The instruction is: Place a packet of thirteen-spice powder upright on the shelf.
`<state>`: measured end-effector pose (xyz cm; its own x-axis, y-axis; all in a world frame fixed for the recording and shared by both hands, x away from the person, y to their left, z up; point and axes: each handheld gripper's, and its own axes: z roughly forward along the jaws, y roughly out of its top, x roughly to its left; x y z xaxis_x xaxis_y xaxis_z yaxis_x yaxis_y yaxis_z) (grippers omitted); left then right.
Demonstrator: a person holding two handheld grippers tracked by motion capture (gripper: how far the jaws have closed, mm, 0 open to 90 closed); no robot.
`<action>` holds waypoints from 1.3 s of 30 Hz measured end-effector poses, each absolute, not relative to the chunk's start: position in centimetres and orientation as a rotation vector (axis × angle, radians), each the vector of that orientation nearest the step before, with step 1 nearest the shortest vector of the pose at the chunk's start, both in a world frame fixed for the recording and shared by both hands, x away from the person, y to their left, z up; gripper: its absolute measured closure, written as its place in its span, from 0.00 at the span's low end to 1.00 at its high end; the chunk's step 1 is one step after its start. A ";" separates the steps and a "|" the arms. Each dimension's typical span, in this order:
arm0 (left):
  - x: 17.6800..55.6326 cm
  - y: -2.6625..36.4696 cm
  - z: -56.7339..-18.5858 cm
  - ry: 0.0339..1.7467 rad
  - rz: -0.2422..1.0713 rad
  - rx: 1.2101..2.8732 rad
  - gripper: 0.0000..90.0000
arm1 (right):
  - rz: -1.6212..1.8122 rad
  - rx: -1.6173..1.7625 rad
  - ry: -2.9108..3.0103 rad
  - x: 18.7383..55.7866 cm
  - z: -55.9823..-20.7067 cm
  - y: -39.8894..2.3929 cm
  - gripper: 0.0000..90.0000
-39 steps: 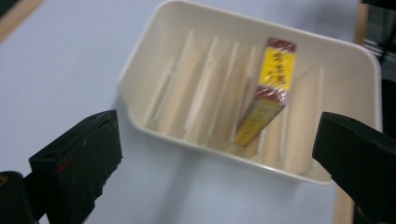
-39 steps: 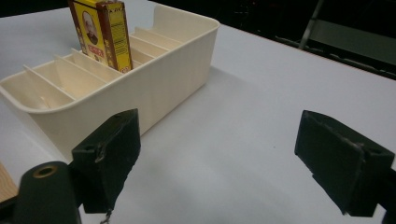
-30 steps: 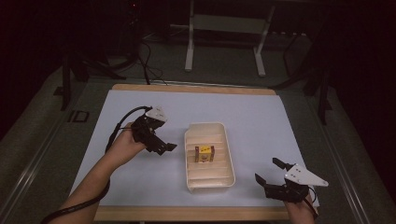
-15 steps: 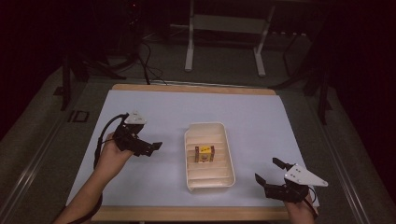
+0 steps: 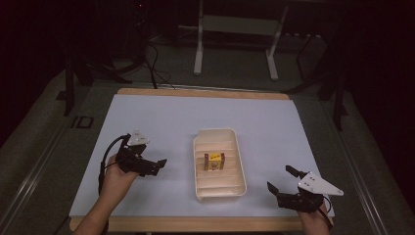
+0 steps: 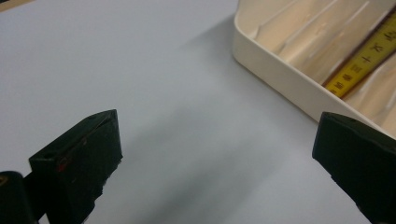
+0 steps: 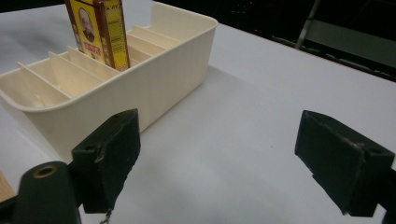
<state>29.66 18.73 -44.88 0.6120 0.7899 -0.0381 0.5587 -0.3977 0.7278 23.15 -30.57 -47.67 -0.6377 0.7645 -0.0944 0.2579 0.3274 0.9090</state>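
Fingers [image 6: 74, 168] of the left gripper [image 5: 147, 165] are standing wide apart with nothing between them, hovering over the white worktop [image 5: 161, 122] at the lower left of the high view, just short of the cream divided tray [image 5: 198, 147]; the right gripper [image 5: 285, 184], at the lower right, is likewise gaping and empty. The small yellow-and-red box [image 5: 214, 161] is standing upright in a middle slot of that tray, at frame centre; in the right gripper view it is rising at the upper left [image 7: 100, 28]. Judging from this, the box is sitting seated between dividers, so the sound course is keeping both grippers low, parted and clear of the tray wall, avoiding any nudge that might tip the box.
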 end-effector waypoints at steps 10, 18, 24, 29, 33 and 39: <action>27.6 18.2 -45.9 1.017 0.449 2.111 0.02 | 1.286 0.899 2.071 23.1 -47.6 -30.6 0.16; 26.7 18.9 -46.6 1.028 0.436 2.098 0.02 | 1.275 0.894 2.070 23.1 -47.6 -30.6 0.16; 26.2 19.6 -47.2 1.045 0.408 2.086 0.02 | 1.305 0.898 2.056 23.1 -47.5 -30.8 0.16; 25.3 19.9 -47.5 1.056 0.422 2.081 0.02 | 1.296 0.896 2.054 23.1 -47.5 -30.7 0.16; 24.9 20.1 -47.7 1.056 0.419 2.071 0.02 | 1.310 0.896 2.054 23.1 -47.5 -30.8 0.16; 24.7 19.8 -48.0 1.049 0.462 2.058 0.02 | 1.278 0.889 2.057 23.1 -47.6 -30.6 0.16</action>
<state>24.72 19.79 -47.96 0.5962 0.8025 -0.0229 0.5251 -0.3682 0.7673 23.11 -30.64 -47.59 -0.6274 0.7710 -0.1093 0.2435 0.3275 0.9130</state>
